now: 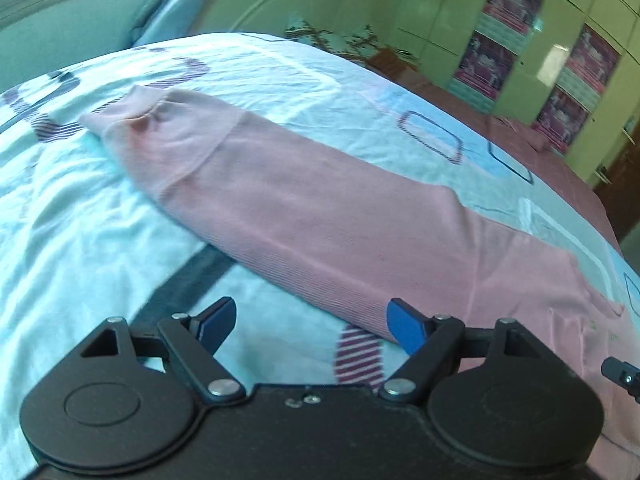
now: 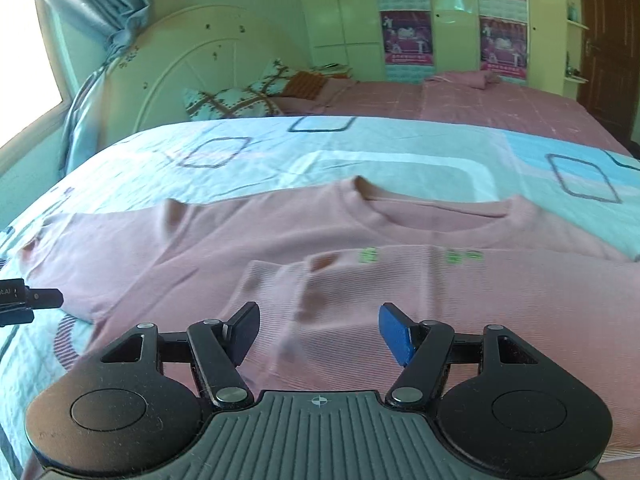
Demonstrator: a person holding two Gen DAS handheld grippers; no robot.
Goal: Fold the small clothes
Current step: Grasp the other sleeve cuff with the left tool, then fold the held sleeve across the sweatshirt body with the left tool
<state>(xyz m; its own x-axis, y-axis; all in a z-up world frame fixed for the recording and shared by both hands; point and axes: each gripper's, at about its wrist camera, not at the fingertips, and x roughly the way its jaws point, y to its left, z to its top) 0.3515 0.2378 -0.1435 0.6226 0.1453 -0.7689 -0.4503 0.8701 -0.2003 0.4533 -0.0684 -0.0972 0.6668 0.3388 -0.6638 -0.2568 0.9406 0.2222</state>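
Note:
A pink long-sleeved top [image 2: 360, 240] lies flat on the bed cover, neckline away from me. Its hem is folded up over the chest, small green marks showing near the fold. In the left wrist view one pink sleeve [image 1: 304, 208] stretches away to a paler cuff [image 1: 132, 116]. My left gripper [image 1: 312, 326] hovers open at the near edge of that sleeve, nothing between its blue pads. The right gripper [image 2: 320, 330] stands open above the folded body, holding nothing. Part of the other gripper shows at the left edge of the right wrist view [image 2: 28, 300].
The top rests on a light blue patterned bed cover [image 2: 400, 148] over a pink sheet [image 2: 500, 104]. Pillows [image 2: 240, 100] and a white headboard [image 2: 192, 68] stand at the far end. Pale green wardrobe doors with posters [image 2: 408, 36] line the wall; a curtain [image 2: 104, 4] hangs at the left.

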